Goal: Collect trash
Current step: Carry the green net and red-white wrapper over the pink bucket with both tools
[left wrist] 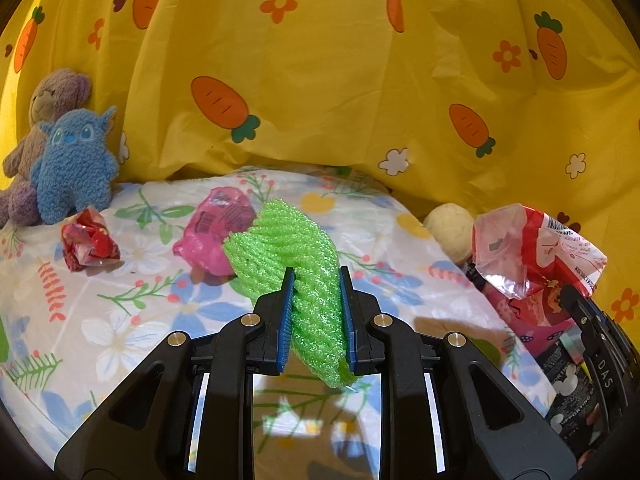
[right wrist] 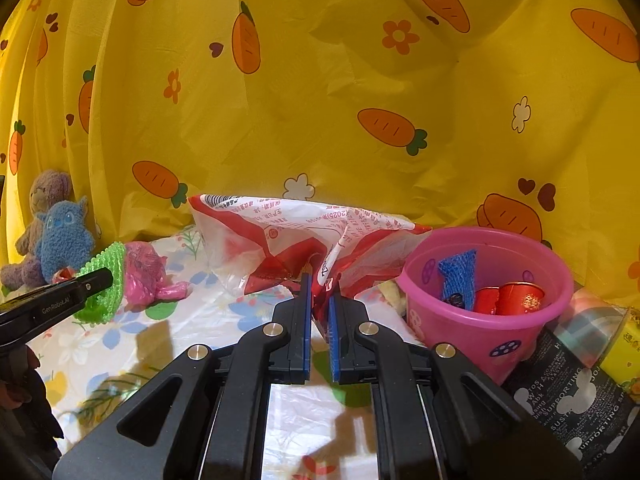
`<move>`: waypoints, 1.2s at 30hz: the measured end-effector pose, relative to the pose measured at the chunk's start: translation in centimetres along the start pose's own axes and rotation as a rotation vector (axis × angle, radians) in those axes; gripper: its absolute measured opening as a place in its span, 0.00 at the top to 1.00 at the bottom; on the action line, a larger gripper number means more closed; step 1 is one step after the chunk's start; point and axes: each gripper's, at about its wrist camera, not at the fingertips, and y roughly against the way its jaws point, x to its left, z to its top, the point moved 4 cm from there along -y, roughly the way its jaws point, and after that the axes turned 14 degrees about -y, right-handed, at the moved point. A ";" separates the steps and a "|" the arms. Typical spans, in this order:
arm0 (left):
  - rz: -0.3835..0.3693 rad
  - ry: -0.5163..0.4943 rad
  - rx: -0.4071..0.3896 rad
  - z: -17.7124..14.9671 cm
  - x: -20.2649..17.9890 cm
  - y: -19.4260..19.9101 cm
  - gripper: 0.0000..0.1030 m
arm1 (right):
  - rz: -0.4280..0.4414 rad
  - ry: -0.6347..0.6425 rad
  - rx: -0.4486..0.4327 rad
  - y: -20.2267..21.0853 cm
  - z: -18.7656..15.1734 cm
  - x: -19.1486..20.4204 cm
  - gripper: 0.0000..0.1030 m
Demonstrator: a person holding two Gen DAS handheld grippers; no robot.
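My left gripper (left wrist: 317,278) is shut on a green foam net sleeve (left wrist: 288,240), lifted above the floral sheet (left wrist: 132,320); the sleeve (right wrist: 105,276) and that gripper (right wrist: 100,278) also show at the left of the right wrist view. My right gripper (right wrist: 320,286) is shut on a crumpled red and clear plastic wrapper (right wrist: 288,232), which the left wrist view catches at its right (left wrist: 532,248). A pink bucket (right wrist: 516,332) stands to the right, holding a blue net sleeve (right wrist: 458,276) and red paper cups (right wrist: 516,298). A pink bag (left wrist: 216,228) and a red crumpled wrapper (left wrist: 88,240) lie on the sheet.
A yellow carrot-print curtain (right wrist: 320,100) hangs behind the bed. A blue plush (left wrist: 72,168) and a brown teddy bear (left wrist: 52,96) sit at the far left. A cream plush ball (left wrist: 450,232) lies near the wrapper. Black printed packaging (right wrist: 568,396) and a yellow box (right wrist: 624,352) lie beside the bucket.
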 end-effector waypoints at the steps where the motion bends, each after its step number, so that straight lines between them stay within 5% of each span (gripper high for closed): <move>1: -0.009 -0.010 -0.004 0.3 -0.7 0.0 0.81 | -0.006 -0.004 -0.007 0.2 0.3 -0.4 0.92; 11: -0.178 -0.128 -0.067 4.7 -9.8 -0.6 0.81 | -0.119 -0.049 -0.088 1.4 3.6 -5.5 0.92; 27: -0.583 -0.234 -0.114 8.3 -23.5 -6.2 0.80 | -0.331 -0.159 -0.159 -0.2 8.0 -15.1 0.92; 36: -0.619 -0.271 -0.079 7.4 -26.4 -8.6 0.79 | -0.357 -0.171 -0.129 -1.9 7.9 -16.9 0.92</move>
